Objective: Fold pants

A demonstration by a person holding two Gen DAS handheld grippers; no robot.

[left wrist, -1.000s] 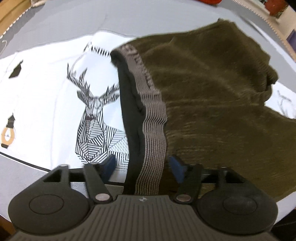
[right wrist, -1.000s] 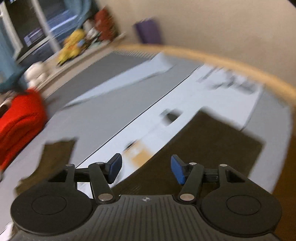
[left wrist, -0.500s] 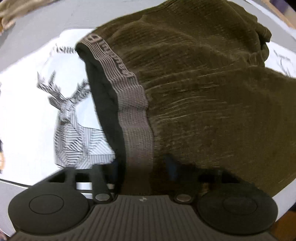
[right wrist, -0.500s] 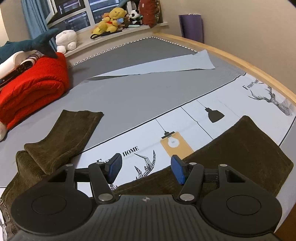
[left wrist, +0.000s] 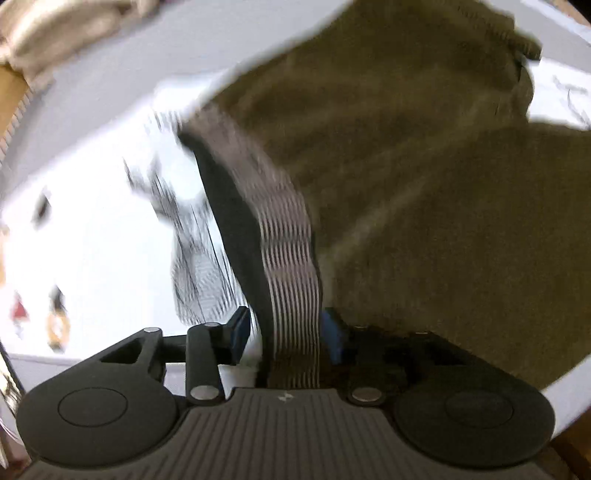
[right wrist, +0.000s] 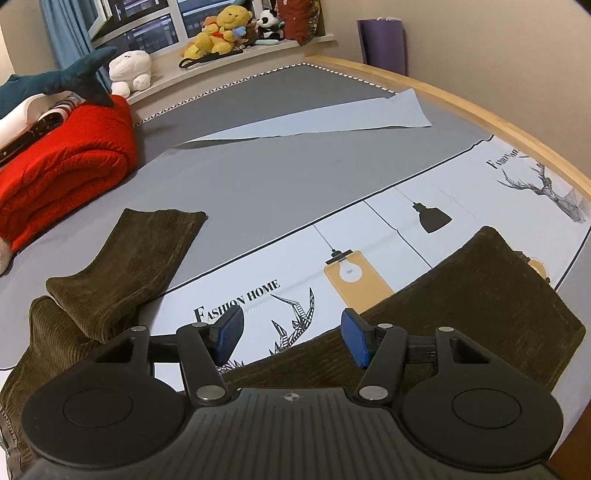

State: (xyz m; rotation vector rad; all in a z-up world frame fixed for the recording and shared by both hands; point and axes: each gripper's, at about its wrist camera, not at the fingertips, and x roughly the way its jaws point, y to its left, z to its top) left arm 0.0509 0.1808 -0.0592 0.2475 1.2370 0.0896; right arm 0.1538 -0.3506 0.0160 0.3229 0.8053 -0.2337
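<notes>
The olive corduroy pants (left wrist: 424, 192) hang and spread across the right of the blurred left wrist view. Their grey striped waistband (left wrist: 291, 288) runs down between the blue pads of my left gripper (left wrist: 286, 334), which is shut on it. In the right wrist view the pants lie on the bed: one leg (right wrist: 125, 273) bends at the left and the other (right wrist: 472, 306) stretches to the right. My right gripper (right wrist: 291, 336) is open and empty, hovering above the printed sheet (right wrist: 369, 236) just beyond the pants' near edge.
A red folded quilt (right wrist: 62, 170) with a shark plush sits at the far left. Stuffed toys (right wrist: 221, 33) line the windowsill. A pale blue cloth (right wrist: 332, 118) lies at the back. The bed's wooden rim (right wrist: 480, 110) curves along the right.
My left gripper keeps its hold on the waistband and has moved, so its view is blurred. My right gripper has swung over the bed and steadied, staying open.
</notes>
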